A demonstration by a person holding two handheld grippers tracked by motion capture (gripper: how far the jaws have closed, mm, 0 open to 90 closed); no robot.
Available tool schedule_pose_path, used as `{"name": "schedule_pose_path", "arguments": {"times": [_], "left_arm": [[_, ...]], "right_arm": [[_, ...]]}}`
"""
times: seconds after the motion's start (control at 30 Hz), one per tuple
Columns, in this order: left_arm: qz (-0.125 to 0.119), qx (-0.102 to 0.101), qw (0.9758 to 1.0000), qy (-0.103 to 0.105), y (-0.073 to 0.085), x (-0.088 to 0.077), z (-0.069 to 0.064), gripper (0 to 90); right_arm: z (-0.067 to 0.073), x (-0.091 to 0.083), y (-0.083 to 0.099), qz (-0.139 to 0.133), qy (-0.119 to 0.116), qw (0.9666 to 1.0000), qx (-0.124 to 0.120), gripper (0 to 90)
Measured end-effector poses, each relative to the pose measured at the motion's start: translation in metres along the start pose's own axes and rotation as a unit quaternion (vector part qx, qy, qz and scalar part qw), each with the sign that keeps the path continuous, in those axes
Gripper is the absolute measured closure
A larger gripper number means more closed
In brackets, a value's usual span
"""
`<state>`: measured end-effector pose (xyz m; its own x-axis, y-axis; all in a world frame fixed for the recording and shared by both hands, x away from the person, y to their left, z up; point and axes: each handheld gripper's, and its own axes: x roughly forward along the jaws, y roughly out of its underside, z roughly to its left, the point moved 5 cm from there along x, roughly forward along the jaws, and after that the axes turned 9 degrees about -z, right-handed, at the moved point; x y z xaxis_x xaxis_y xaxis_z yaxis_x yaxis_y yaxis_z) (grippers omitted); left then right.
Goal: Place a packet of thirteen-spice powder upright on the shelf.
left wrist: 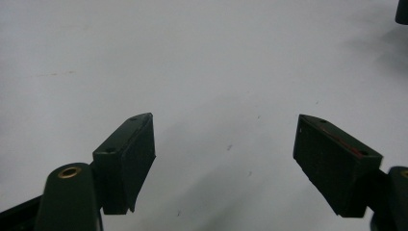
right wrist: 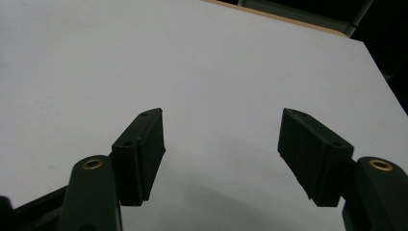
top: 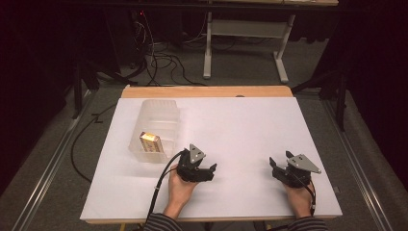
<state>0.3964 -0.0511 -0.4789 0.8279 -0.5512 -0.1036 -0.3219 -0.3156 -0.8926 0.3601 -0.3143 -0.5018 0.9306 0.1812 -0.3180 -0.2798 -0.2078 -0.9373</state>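
A clear plastic bin (top: 156, 127) lies on the left part of the white table (top: 240, 125), and a small yellow-and-white box (top: 149, 142) rests inside it near its front end. My left gripper (top: 210, 169) sits low over the table just right of the bin's front, held in a hand; its jaws stand apart over bare white surface (left wrist: 223, 144). My right gripper (top: 275, 166) rests near the front right of the table, jaws also apart with nothing between them (right wrist: 221, 134).
A wooden strip (top: 207, 91) runs along the table's far edge. Beyond it stand a white table frame (top: 245, 43) and loose cables (top: 163, 62) on the grey floor. A black cable (top: 161, 187) trails from the left gripper.
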Motion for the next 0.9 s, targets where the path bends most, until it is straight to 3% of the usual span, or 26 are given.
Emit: {"name": "schedule_pose_path", "arguments": {"times": [0.9], "left_arm": [[-0.038, 0.007, 0.9991, -0.014, 0.003, 0.013, 0.007, 23.9]], "right_arm": [[0.0, 0.0, 0.0, 0.0, 0.001, 1.0, -0.001, 33.7]]}}
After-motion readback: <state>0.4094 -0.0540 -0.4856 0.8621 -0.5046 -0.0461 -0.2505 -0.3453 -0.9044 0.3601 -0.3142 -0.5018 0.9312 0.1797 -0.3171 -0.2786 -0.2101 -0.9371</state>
